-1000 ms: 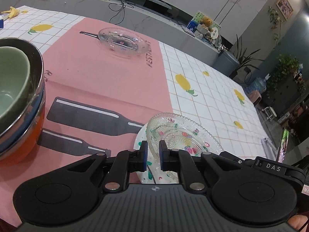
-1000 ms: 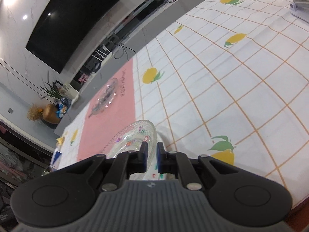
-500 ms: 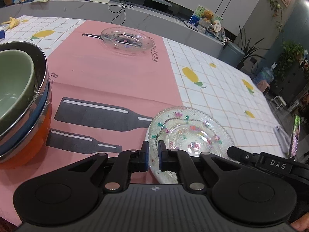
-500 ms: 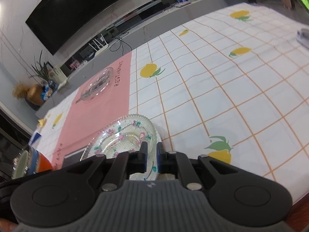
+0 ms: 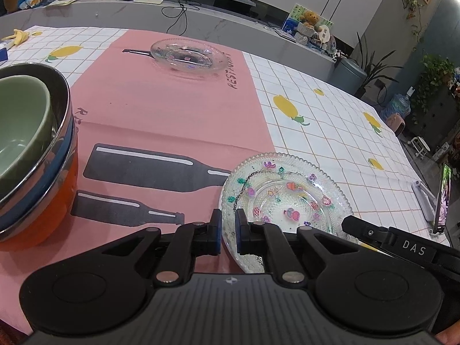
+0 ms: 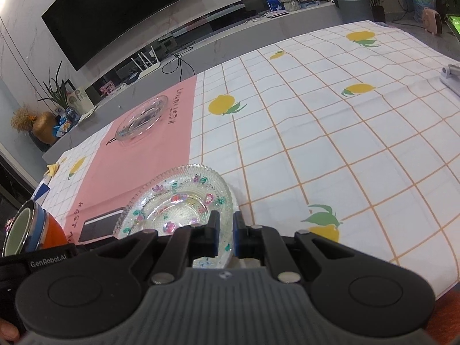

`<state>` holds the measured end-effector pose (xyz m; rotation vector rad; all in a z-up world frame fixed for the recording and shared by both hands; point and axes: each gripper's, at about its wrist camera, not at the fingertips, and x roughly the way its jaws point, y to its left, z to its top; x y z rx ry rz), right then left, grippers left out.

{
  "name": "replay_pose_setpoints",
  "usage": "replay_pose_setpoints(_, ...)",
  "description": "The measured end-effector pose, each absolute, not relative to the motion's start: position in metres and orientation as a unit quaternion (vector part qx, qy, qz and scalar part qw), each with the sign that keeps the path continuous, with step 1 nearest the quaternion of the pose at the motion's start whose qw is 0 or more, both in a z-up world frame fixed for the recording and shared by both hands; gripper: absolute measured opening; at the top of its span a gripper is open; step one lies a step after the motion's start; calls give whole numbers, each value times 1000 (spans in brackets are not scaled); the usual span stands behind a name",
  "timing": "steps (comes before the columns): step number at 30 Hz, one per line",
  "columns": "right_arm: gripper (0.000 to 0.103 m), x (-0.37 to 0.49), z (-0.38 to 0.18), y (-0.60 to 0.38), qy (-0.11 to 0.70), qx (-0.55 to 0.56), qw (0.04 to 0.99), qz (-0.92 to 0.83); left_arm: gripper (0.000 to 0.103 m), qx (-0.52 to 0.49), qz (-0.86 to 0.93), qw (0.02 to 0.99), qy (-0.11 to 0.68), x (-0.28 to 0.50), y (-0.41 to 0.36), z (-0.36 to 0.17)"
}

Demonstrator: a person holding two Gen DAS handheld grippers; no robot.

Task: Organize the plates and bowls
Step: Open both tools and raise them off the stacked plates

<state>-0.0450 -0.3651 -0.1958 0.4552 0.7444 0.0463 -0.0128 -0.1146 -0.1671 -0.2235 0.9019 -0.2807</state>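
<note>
A clear glass plate with coloured flower prints (image 5: 284, 198) lies near the table's front edge; it also shows in the right wrist view (image 6: 178, 201). My left gripper (image 5: 227, 230) is shut on its left rim. My right gripper (image 6: 225, 231) is shut on its right rim. A second glass plate (image 5: 187, 57) sits far back on the pink mat (image 5: 161, 115), also in the right wrist view (image 6: 142, 120). A stack of bowls, green inside steel, blue and orange (image 5: 28, 149), stands at the left, also in the right wrist view (image 6: 31, 230).
The table wears a white checked cloth with lemon prints (image 6: 316, 132). A phone on a stand (image 5: 444, 198) is at the right edge. A banana peel (image 5: 17, 36) lies at the far left. A counter with a router and cables runs behind.
The plate, tilted up a second ago, now lies flatter and lower. Both grippers have kept their hold on its rims and both views have levelled.
</note>
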Motion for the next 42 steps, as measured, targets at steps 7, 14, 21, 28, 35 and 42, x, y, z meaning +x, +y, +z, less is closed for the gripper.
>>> replay_pose_setpoints(7,16,-49,-192,-367,352,220,910,18,11,-113,-125,889,426,-15,-108,-164)
replay_pose_setpoints(14,24,-55,-186,-367,351,220,910,15,12,-119,-124,888,426,-15,-105,-163)
replay_pose_setpoints(21,7,-55,-192,-359,368,204,907,16,11,-107,-123,892,422,-16,-110,-160)
replay_pose_setpoints(28,24,-56,-172,-363,348,199,916,12,12,-97,-138,898,407,-15,-104,-126)
replay_pose_setpoints(35,34,-37,-143,-360,336,205,919,33,17,-88,-153,899,401,1,-102,-84)
replay_pose_setpoints(42,41,-15,-114,-341,320,165,932,50,17,-41,-152,899,408,27,-107,-52)
